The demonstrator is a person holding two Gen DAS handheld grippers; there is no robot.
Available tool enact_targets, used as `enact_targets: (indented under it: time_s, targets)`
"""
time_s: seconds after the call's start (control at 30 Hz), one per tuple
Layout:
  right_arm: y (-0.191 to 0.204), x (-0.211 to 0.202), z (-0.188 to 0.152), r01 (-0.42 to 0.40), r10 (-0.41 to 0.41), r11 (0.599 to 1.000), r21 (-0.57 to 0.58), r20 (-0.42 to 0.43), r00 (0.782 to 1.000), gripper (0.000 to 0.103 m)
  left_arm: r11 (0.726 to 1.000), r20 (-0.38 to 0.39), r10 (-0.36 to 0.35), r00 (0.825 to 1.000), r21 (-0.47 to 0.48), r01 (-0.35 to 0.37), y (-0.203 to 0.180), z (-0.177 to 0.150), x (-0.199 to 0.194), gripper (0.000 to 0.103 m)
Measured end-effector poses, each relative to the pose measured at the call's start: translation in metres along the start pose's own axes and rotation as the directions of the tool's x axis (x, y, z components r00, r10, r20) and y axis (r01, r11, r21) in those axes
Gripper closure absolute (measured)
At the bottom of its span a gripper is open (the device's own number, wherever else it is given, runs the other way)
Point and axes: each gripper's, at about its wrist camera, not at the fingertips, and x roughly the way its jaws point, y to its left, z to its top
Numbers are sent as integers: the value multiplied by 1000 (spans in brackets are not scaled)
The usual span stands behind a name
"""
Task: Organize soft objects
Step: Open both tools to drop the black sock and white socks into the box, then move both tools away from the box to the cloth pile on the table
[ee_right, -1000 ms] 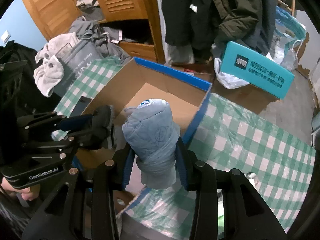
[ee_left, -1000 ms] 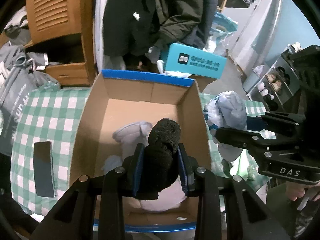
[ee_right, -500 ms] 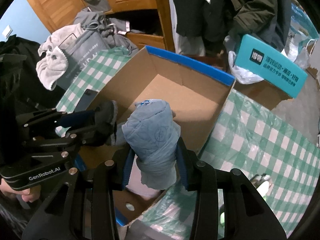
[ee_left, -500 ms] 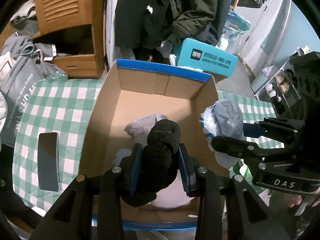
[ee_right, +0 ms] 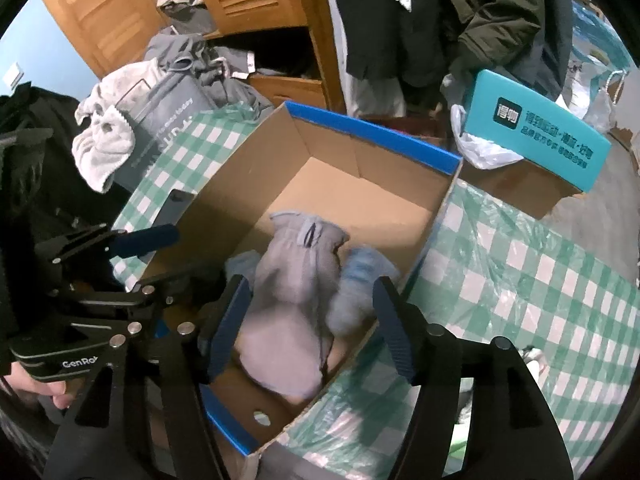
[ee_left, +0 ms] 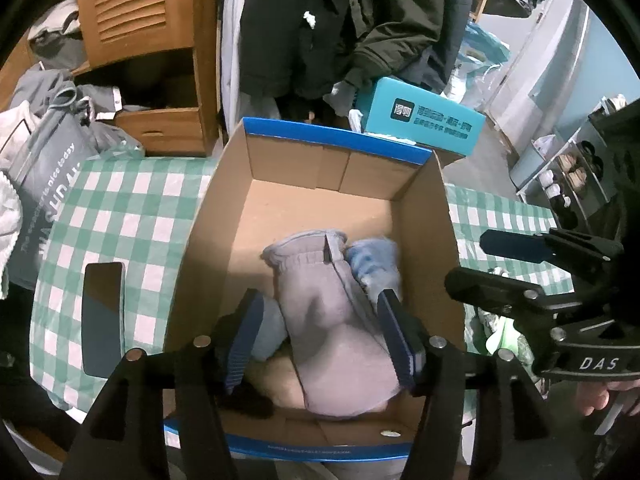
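An open cardboard box (ee_left: 320,168) with blue rims sits on a green checked cloth. Inside lie a pale grey garment (ee_left: 332,312), a blurred light blue roll (ee_left: 376,264) beside it, and a black roll (ee_left: 244,396) at the near left corner. My left gripper (ee_left: 320,336) is open and empty above the box. My right gripper (ee_right: 312,320) is open and empty over the box too; the blue roll (ee_right: 356,284) and grey garment (ee_right: 292,304) show between its fingers. The right gripper also shows at the right of the left wrist view (ee_left: 532,264).
A dark phone (ee_left: 102,316) lies on the cloth left of the box. A teal box (ee_left: 424,124) sits behind on brown cardboard. A wooden cabinet (ee_left: 148,60), hanging dark coats (ee_left: 340,24), a grey bag (ee_left: 44,176) and a white towel (ee_right: 104,140) crowd the back and left.
Both grippers opened. The black roll dropped from the left one and the light blue roll from the right one into the box; the blue roll is still blurred.
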Motion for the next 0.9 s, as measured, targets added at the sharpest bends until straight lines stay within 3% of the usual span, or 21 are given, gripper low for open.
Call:
enact_targets:
  time_s: [0.9]
  targets:
    - [-55,-39,-44,68,-70,994,85,24,997,31,992,-48,-62,997,111,67,-65,-3,12,38]
